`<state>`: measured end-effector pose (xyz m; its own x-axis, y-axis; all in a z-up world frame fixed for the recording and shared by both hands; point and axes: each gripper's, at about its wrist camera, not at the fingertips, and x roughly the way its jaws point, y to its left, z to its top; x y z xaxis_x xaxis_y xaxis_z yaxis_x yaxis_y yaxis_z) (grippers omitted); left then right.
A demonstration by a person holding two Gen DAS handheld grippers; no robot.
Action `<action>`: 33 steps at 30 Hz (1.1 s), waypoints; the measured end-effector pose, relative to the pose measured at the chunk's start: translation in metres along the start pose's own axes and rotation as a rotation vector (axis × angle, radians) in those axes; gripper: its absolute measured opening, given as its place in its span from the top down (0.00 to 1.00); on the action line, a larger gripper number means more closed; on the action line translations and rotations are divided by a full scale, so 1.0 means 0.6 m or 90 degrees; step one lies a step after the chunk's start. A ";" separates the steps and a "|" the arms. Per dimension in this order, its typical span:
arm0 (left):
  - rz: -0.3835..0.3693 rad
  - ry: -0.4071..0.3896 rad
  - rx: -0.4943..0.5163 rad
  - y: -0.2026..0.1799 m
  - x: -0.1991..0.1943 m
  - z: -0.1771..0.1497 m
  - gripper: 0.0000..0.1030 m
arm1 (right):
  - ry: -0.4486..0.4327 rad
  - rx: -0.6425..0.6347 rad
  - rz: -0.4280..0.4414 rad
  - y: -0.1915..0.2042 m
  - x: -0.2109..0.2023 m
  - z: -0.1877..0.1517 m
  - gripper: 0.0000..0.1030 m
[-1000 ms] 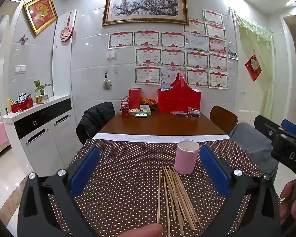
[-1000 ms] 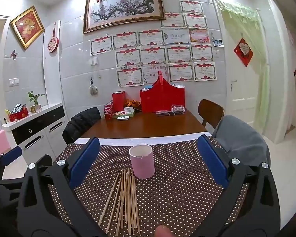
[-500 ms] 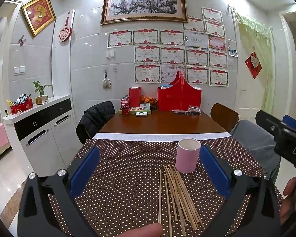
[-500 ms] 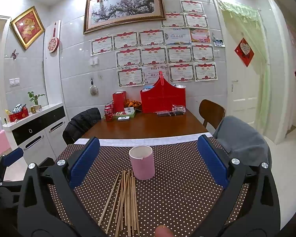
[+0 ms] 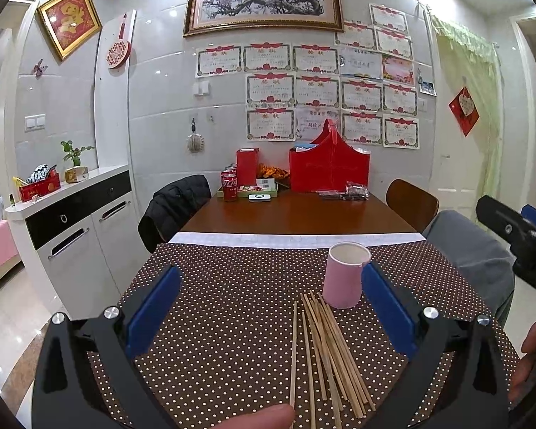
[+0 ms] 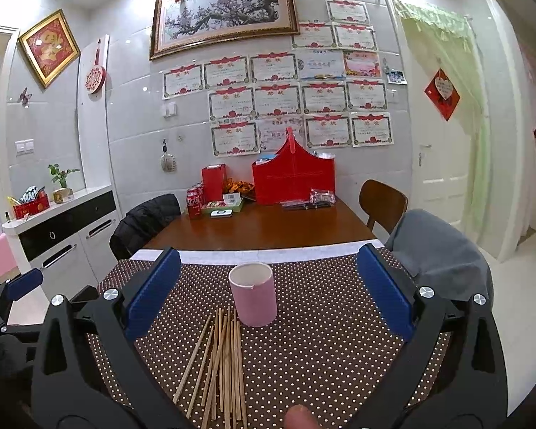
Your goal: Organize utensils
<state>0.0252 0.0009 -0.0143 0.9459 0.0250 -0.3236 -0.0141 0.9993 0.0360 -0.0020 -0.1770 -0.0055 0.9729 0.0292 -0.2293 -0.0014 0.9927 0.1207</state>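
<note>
Several wooden chopsticks (image 5: 325,350) lie loose on the brown dotted tablecloth (image 5: 225,286), just in front of an upright, empty pink cup (image 5: 345,273). They show in the right wrist view too, chopsticks (image 6: 225,357) and cup (image 6: 253,293). My left gripper (image 5: 268,307) is open and empty, above the cloth with the chopsticks between its blue fingers. My right gripper (image 6: 266,286) is open and empty, with the cup between its fingers. The right gripper also shows at the right edge of the left wrist view (image 5: 518,239).
Far end of the wooden table (image 5: 296,214) holds a red basket (image 5: 328,171), red box, soda cans (image 5: 229,187) and snacks. Chairs stand on both sides, one with a grey cover (image 6: 436,250), one with a black jacket (image 5: 175,203). A white cabinet (image 5: 75,228) is left.
Both grippers have drifted slightly; the view is nearly the same. Cup and chopsticks have not moved.
</note>
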 end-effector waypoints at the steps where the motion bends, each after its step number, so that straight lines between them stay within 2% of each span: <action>1: 0.000 0.000 0.000 0.000 0.001 -0.001 0.03 | 0.002 -0.001 0.001 0.000 0.002 -0.002 0.06; 6: 0.006 0.013 0.006 0.005 0.017 -0.009 0.03 | 0.008 -0.005 0.002 -0.004 0.016 -0.009 0.06; 13: 0.045 0.082 0.046 0.015 0.090 -0.049 0.03 | 0.070 0.021 -0.010 -0.035 0.074 -0.037 0.06; 18: 0.058 0.156 0.064 0.029 0.175 -0.096 0.03 | 0.141 0.028 -0.006 -0.055 0.132 -0.075 0.06; 19: 0.066 0.154 0.080 0.034 0.186 -0.099 0.03 | 0.163 0.031 0.003 -0.059 0.148 -0.086 0.06; 22: 0.064 0.201 0.124 0.037 0.230 -0.129 0.03 | 0.208 0.032 0.014 -0.062 0.181 -0.112 0.06; 29: 0.030 0.292 0.185 0.029 0.298 -0.181 0.03 | 0.333 0.009 0.056 -0.062 0.259 -0.182 0.06; 33: 0.007 0.322 0.220 0.017 0.339 -0.203 0.03 | 0.408 -0.027 0.082 -0.050 0.309 -0.221 0.06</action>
<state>0.1778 0.0196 -0.1950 0.6736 0.1308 -0.7275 0.1633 0.9336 0.3191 0.1478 -0.1856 -0.1797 0.6341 0.1992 -0.7471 -0.1301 0.9799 0.1509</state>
